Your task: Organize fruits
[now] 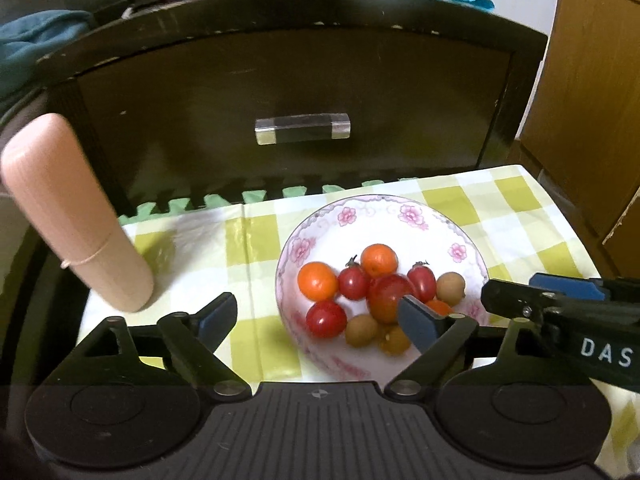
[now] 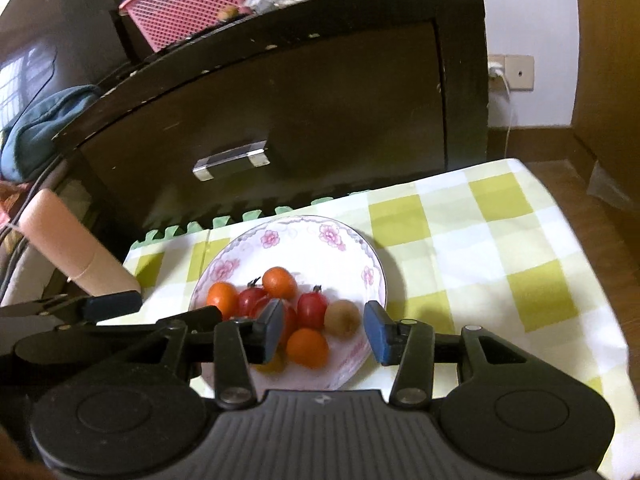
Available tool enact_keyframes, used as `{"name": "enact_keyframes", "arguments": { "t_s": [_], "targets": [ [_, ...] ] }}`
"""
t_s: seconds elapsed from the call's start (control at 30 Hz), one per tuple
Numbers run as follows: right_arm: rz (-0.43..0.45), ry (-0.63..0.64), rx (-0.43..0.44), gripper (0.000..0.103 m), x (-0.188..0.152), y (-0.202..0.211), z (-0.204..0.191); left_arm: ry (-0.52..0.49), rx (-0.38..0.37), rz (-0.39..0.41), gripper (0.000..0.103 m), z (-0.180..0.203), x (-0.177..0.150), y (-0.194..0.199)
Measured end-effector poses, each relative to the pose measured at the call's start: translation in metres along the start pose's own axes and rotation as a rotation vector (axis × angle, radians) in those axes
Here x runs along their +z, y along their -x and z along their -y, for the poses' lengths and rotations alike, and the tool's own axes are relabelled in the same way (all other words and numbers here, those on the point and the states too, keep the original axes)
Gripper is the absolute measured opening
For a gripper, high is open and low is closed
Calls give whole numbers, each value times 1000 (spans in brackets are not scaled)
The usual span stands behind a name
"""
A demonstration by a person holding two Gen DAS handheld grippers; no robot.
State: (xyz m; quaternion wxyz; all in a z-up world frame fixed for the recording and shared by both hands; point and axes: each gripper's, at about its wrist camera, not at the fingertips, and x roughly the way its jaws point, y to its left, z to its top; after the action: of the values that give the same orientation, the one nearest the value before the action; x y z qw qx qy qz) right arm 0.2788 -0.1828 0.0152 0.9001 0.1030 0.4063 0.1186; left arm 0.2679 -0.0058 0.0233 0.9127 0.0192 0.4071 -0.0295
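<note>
Behind the green-checked cloth table [image 1: 256, 236] stands a dark drawer cabinet [image 1: 280, 92], and near it the white flowered bowl [image 1: 384, 216] holds the small red, orange and brown fruits [image 1: 384, 296], over which left tongs [image 1: 320, 322] spread wide and right tongs [image 2: 325, 330] part-spread both hang empty, so sorting seemingly awaits a fresh pick.

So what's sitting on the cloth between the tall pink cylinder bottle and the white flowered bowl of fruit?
Nothing: bare green-checked tablecloth separates the pink cylinder bottle from the white flowered bowl, clearest in the left wrist view.
</note>
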Motion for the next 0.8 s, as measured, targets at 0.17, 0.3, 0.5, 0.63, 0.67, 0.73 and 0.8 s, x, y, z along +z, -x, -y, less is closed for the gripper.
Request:
{"name": "enact_keyframes", "arguments": {
  "t_s": [0.17, 0.3, 0.5, 0.63, 0.67, 0.73, 0.8],
  "targets": [
    [20, 18, -3, 44, -13, 24, -10, -9, 20, 37, 99, 0, -13, 19],
    [25, 13, -1, 45, -25, 38, -14, -12, 28, 55, 102, 0, -24, 31],
    [24, 7, -7, 45, -43, 53, -17, 10, 10, 62, 103, -2, -38, 44],
    [23, 0, -7, 45, -52, 62, -18, 3, 16, 65, 103, -1, -46, 52],
    [23, -1, -6, 45, -54, 63, -19, 0, 20, 67, 103, -1, -48, 54],
    [24, -3, -3, 45, -58, 67, -19, -2, 23, 64, 103, -1, -51, 56],
    [26, -2, -2, 45, -61, 71, -21, -3, 24, 60, 103, -1, -54, 59]
  ]
}}
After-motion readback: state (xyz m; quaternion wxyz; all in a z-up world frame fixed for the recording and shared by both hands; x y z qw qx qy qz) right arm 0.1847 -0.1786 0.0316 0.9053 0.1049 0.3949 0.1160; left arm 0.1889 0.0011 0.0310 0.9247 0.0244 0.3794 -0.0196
